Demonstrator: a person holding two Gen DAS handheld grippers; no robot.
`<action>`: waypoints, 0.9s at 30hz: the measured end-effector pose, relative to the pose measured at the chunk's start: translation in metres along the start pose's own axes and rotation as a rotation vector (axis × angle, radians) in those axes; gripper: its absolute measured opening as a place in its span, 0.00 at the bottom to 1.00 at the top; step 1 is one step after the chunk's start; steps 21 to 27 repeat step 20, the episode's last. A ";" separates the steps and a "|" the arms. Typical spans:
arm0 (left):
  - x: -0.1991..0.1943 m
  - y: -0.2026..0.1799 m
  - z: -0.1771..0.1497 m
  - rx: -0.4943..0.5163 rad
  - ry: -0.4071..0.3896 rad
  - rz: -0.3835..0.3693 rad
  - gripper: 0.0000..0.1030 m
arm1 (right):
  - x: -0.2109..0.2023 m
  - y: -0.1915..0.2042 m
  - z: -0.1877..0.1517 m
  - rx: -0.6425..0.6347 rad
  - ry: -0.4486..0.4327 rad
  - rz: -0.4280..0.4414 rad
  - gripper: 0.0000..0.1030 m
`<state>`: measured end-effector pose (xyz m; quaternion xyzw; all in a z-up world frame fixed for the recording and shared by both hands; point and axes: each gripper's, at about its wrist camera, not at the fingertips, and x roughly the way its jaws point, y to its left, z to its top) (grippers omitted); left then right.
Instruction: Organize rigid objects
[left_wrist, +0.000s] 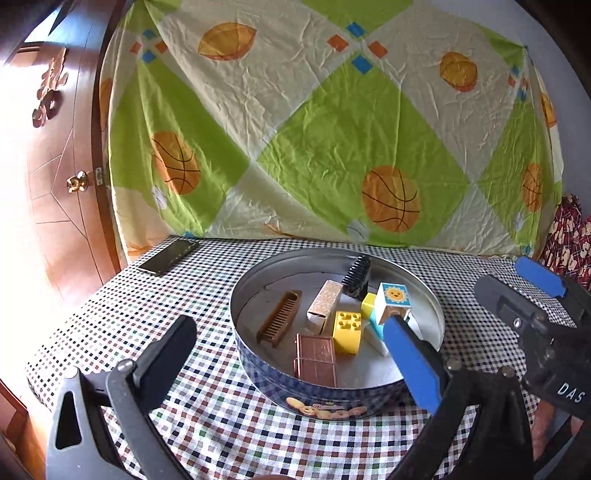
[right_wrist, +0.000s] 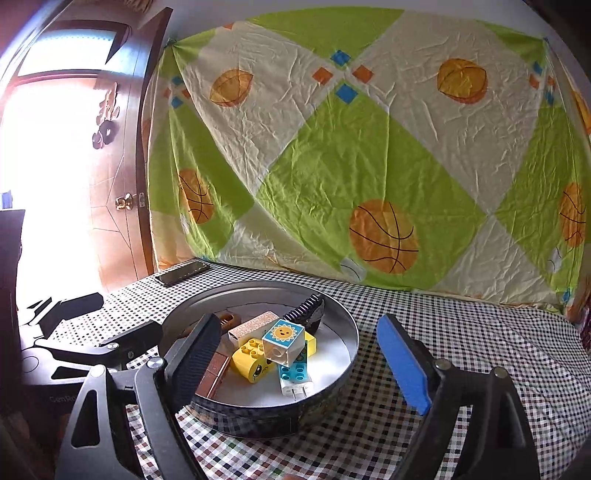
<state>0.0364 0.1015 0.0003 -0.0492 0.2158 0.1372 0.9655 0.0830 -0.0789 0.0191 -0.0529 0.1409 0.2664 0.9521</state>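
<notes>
At the near edge of the checkered tablecloth (left_wrist: 177, 406), the left gripper (left_wrist: 291, 350) stands with its jaws spread wide and nothing between the pads; the right gripper (right_wrist: 299, 354) is likewise apart and empty, its blue-padded finger (right_wrist: 402, 365) on the right and its black finger on the left. In the left wrist view, the right gripper's body appears at the right edge, just beside the tin. Directly beyond both grippers sits the round metal tin (left_wrist: 258, 373), which holds all the rigid objects. At its near side lies a brown rectangular case (left_wrist: 316, 360), with a yellow toy brick (left_wrist: 347, 330) touching it on the right. A brown comb (left_wrist: 279, 318) lies at the left of the tin. A white-and-tan box (left_wrist: 325, 304) rests near the centre. A white cube with a sun face (right_wrist: 283, 341) sits tilted on top of the other bricks, and a blue-and-white block (right_wrist: 293, 373) lies just beneath it. A black ribbed brush (left_wrist: 357, 277) leans against the far wall of the tin. Farther back at the left, a dark phone (left_wrist: 168, 256) lies flat on the cloth. A basketball-print sheet (left_wrist: 332, 129) hangs behind the table, and a wooden door (left_wrist: 62, 166) stands at far left.
</notes>
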 end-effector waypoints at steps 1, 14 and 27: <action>0.000 0.002 0.000 -0.006 0.002 0.005 1.00 | -0.001 0.001 0.000 -0.001 -0.002 0.002 0.86; 0.007 0.010 -0.008 -0.016 0.017 0.042 0.99 | -0.002 0.006 -0.002 -0.007 0.003 0.004 0.86; 0.004 0.004 -0.008 0.007 0.003 0.042 0.99 | -0.003 0.004 -0.004 -0.002 0.008 0.002 0.86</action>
